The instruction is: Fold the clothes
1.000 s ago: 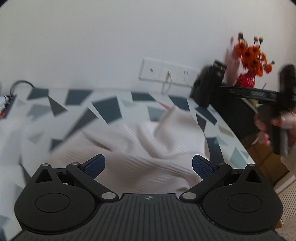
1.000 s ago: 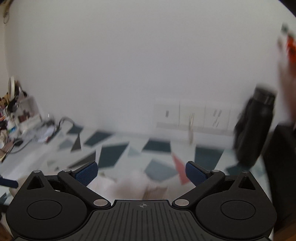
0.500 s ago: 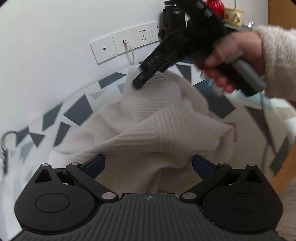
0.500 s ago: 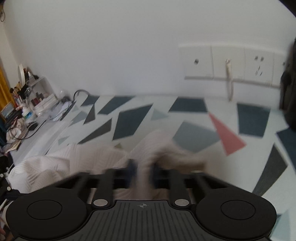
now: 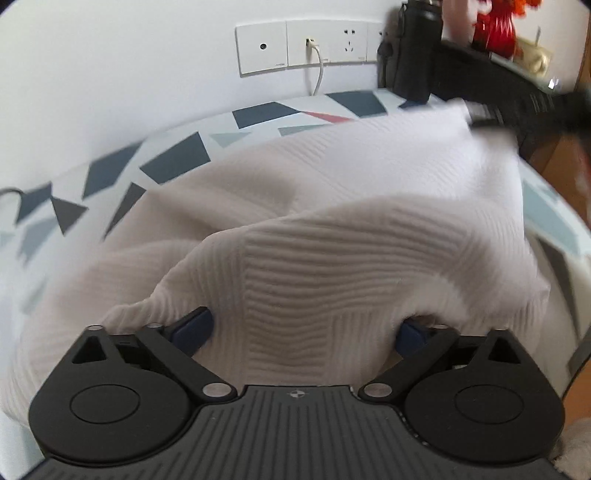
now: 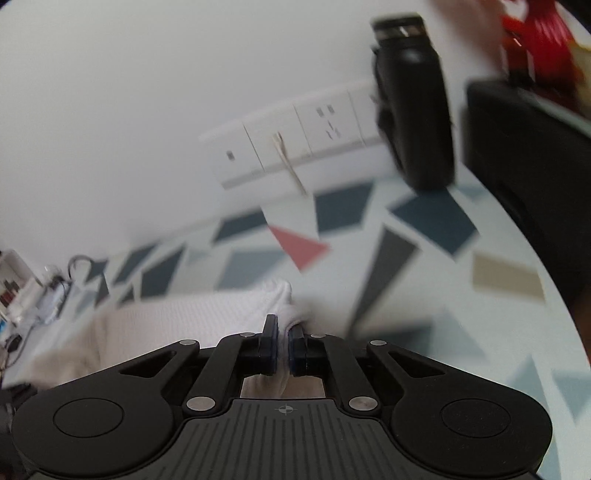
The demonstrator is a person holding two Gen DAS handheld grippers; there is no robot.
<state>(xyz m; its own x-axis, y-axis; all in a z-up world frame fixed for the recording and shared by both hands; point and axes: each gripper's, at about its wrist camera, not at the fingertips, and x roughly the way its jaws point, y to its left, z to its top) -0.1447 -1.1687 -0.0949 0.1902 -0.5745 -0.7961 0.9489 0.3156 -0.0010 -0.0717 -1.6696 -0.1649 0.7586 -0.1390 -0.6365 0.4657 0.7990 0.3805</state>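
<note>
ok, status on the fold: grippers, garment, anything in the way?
Right gripper shut on white knit garment corner. Left gripper open, fabric bunched between fingers. Black bottle by the wall, clear of cloth.

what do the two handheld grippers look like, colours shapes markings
Both match: the left gripper and right gripper have matte black bodies, a ribbed dark grey centre plate with a small crosshair mark, two round black discs, silver pivot pins on angled linkage arms, and dark blue textured pads on the jaws.

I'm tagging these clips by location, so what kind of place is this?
Probably a room in a home: a white ribbed garment lies on a table with a geometric-patterned cloth against a white wall with power sockets, and a red vase stands nearby.
</note>
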